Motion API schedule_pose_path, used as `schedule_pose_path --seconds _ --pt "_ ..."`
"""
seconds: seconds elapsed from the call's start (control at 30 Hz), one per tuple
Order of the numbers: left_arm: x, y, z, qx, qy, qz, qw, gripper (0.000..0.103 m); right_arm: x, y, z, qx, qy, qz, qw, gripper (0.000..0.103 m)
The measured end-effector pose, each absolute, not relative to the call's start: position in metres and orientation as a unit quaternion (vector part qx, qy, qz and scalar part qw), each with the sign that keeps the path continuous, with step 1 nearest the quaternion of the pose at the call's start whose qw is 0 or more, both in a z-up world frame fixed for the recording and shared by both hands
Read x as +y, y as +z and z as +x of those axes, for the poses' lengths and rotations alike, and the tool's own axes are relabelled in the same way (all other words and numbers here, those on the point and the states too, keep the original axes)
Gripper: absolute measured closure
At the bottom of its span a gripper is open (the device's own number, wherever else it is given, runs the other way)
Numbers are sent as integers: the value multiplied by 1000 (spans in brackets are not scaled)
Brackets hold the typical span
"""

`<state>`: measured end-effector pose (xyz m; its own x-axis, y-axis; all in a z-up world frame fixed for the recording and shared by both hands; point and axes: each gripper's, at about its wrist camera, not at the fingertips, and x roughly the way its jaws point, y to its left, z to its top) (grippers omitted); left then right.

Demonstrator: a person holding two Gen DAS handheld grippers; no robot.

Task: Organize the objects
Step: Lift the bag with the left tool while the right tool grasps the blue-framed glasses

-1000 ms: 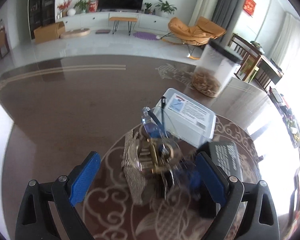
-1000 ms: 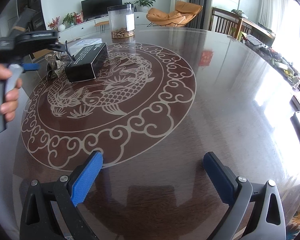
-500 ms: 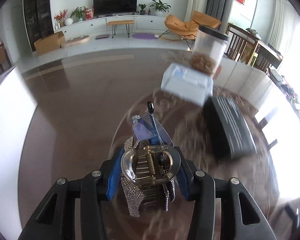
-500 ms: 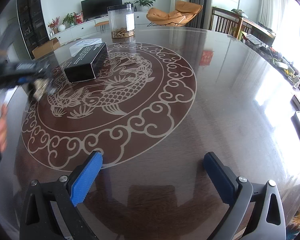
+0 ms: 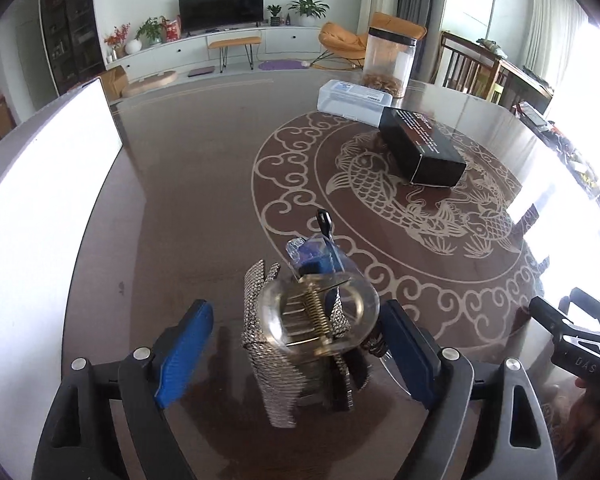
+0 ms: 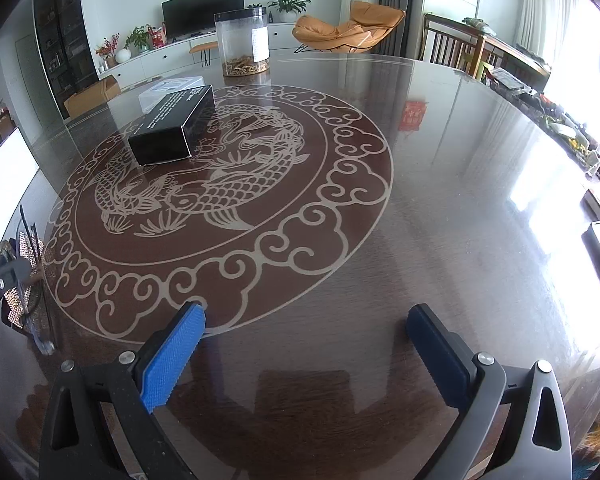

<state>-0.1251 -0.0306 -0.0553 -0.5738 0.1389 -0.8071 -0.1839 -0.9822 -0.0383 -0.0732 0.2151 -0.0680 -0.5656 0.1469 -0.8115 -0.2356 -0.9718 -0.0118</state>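
A clear hair claw clip with rhinestone mesh and a brass spring (image 5: 312,324) stands on the dark round table (image 5: 188,184) between the fingers of my left gripper (image 5: 296,344). The jaws stand wide apart and do not touch the clip. The clip also shows at the far left of the right wrist view (image 6: 20,272). My right gripper (image 6: 304,352) is open and empty above the near part of the table. A black box (image 5: 420,148) (image 6: 172,128), a clear plastic case (image 5: 354,100) (image 6: 168,90) and a clear jar with a black lid (image 5: 388,62) (image 6: 244,44) stand at the far side.
A white panel (image 5: 48,184) stands beside the table's left edge. The table top has a carp and cloud pattern (image 6: 220,184). Chairs (image 5: 472,72) stand at the far right. The right gripper's handle (image 5: 572,352) shows at the lower right of the left wrist view.
My left gripper carried the clip from beside the black box to the table's near left, set it down and opened. My right gripper has not moved.
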Motion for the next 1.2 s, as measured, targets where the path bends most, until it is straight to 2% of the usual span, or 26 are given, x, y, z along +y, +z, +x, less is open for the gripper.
schedule_pose_path --seconds 0.53,0.77,1.03,1.13,1.2 --pt "-31 -45 -135 -16 881 -462 97 17 215 -68 -73 49 883 -453 108 1" --pt "-50 -37 -148 -90 860 -486 129 17 215 -68 -73 49 883 -453 108 1" --pt "-35 -41 -143 -72 860 -483 147 17 215 -68 -73 49 883 -453 108 1" --pt "-22 -42 -139 -40 871 -474 118 17 215 -68 -73 49 883 -453 108 1" --pt "-28 -41 -137 -52 875 -470 103 17 215 -68 -73 49 884 -453 108 1"
